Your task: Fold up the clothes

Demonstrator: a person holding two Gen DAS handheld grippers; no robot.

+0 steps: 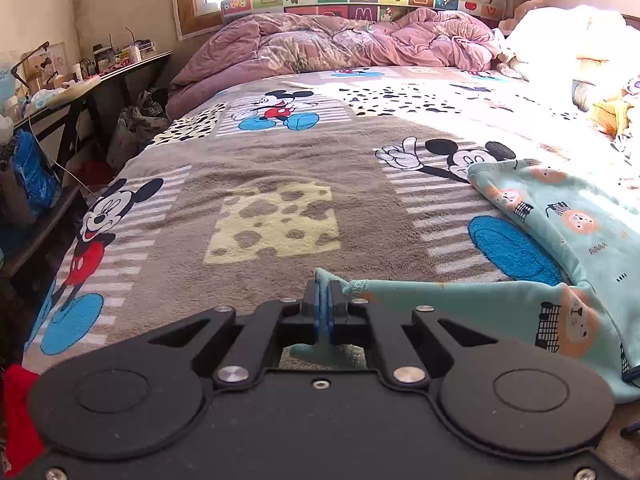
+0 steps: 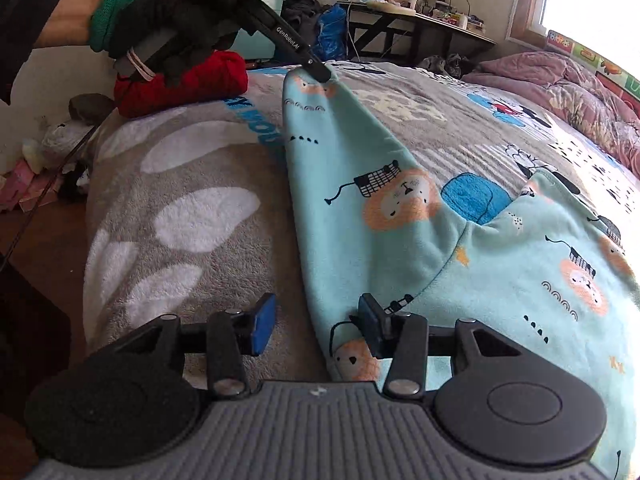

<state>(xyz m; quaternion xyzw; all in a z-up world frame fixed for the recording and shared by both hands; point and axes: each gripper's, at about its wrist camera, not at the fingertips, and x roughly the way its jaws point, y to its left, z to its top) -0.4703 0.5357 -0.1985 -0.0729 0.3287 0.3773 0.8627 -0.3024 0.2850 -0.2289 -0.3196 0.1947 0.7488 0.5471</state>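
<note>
A teal garment with orange lion prints (image 1: 568, 232) lies on the right side of the cartoon-mouse blanket (image 1: 272, 216). My left gripper (image 1: 325, 292) is shut on one end of it, with teal cloth pinched between the blue pads. In the right wrist view that same left gripper (image 2: 322, 73), held by a gloved hand (image 2: 172, 28), grips the far tip of a long stretched part of the garment (image 2: 400, 208). My right gripper (image 2: 316, 326) is open just above the blanket. The garment's near edge lies between its jaws, the right pad (image 2: 370, 324) is over the cloth, and the pads do not press.
A folded red garment (image 2: 188, 80) sits at the bed's corner near the gloved hand. A crumpled pink quilt (image 1: 340, 44) fills the head of the bed, and pale bedding and plush toys (image 1: 580, 48) lie at the right. A cluttered desk (image 1: 80, 80) stands beyond the left edge.
</note>
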